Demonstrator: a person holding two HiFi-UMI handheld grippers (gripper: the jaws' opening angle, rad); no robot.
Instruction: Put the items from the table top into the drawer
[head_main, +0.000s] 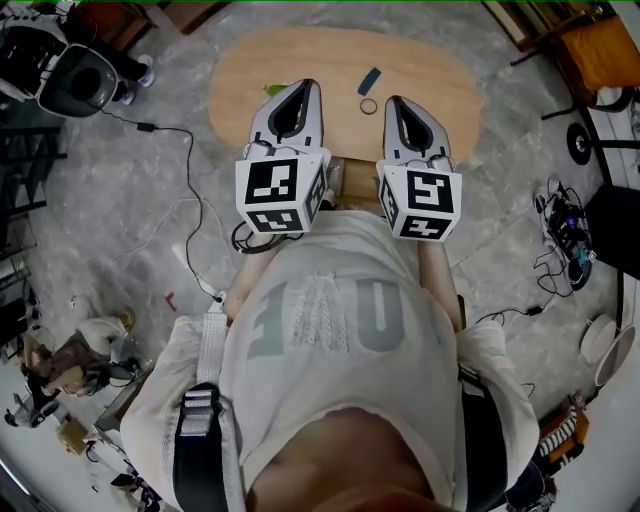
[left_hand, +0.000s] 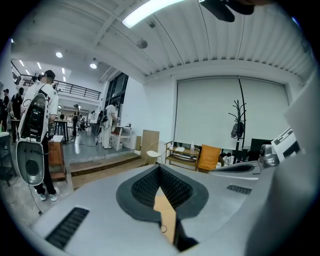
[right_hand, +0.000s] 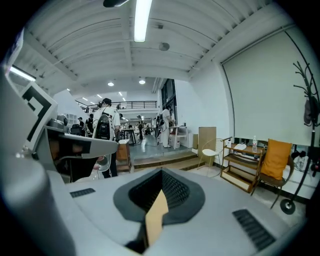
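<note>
Ahead of the jaw tips — head view: dark strip (head_main: 369, 80) and small ring (head_main: 369, 106) are seen on the table (head_main: 290, 55), between left gripper (head_main: 307, 86) and right gripper (head_main: 392, 101).
Left gripper view: jaws are pressed together, nothing pinched.
Right gripper view: jaws likewise closed, empty.

grey L tool (head_main: 303, 86), R tool (head_main: 393, 100), 2 b&w marker cubes (head_main: 282, 193), cream printed tee (head_main: 330, 350), dark straps (head_main: 198, 455)

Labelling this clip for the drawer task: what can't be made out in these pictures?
- Drawer: head view, not identifiable; left claw and right claw cover the table near its front edge.
- Green item: head view, mostly behind the left claw.
- Blue item, ring: head view, too small to identify.
- Table top: gripper views, only a sliver between the jaws.
</note>
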